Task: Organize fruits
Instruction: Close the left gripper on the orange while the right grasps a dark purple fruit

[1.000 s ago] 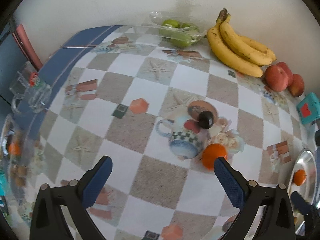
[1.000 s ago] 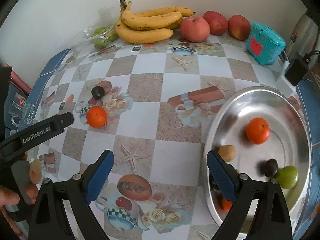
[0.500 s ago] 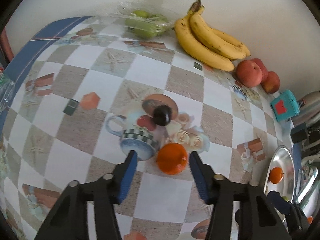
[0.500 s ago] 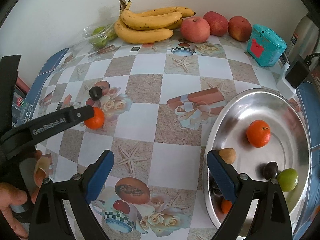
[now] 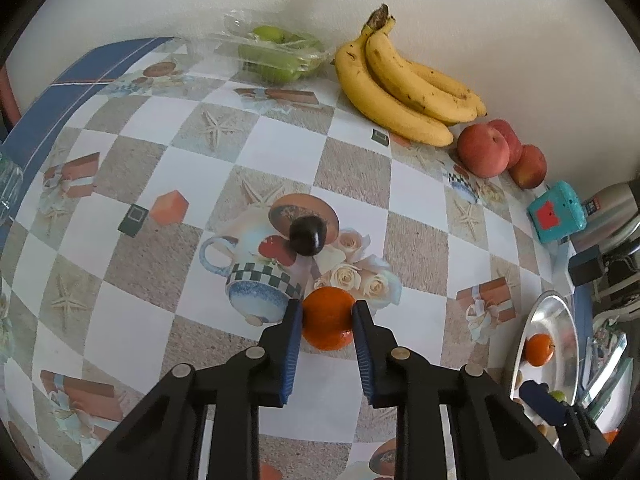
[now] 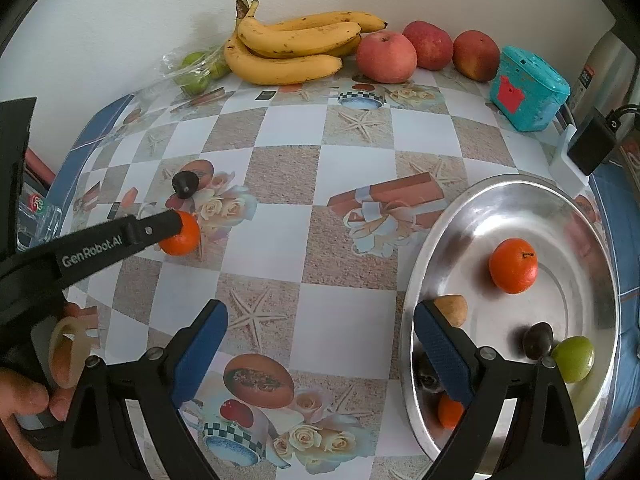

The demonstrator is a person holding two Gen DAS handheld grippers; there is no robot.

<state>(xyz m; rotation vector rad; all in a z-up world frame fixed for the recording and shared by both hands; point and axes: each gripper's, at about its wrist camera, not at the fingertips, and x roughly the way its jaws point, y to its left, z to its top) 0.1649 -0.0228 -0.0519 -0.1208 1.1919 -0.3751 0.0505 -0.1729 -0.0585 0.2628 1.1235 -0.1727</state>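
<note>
My left gripper (image 5: 326, 314) is shut on an orange tangerine (image 5: 328, 317) that rests on the patterned tablecloth; both blue pads touch its sides. The tangerine also shows in the right wrist view (image 6: 182, 234), held by the left gripper's black finger. A dark plum (image 5: 307, 235) lies just beyond it and shows in the right wrist view too (image 6: 185, 184). My right gripper (image 6: 320, 330) is open and empty above the table, beside the steel bowl (image 6: 576, 216). The bowl holds a tangerine (image 6: 513, 266), a green fruit (image 6: 573, 358), a dark plum (image 6: 539, 339) and a brown fruit (image 6: 452, 310).
Bananas (image 6: 296, 50), three red apples (image 6: 386, 58) and bagged green fruit (image 6: 196, 72) line the back wall. A teal box (image 6: 528, 88) and a black charger (image 6: 592, 138) stand at the back right. The bowl also appears at the right in the left wrist view (image 5: 572, 344).
My left gripper moved forward onto the tangerine and its jaws closed from wide open to gripping it. My right gripper stayed open and nearly still.
</note>
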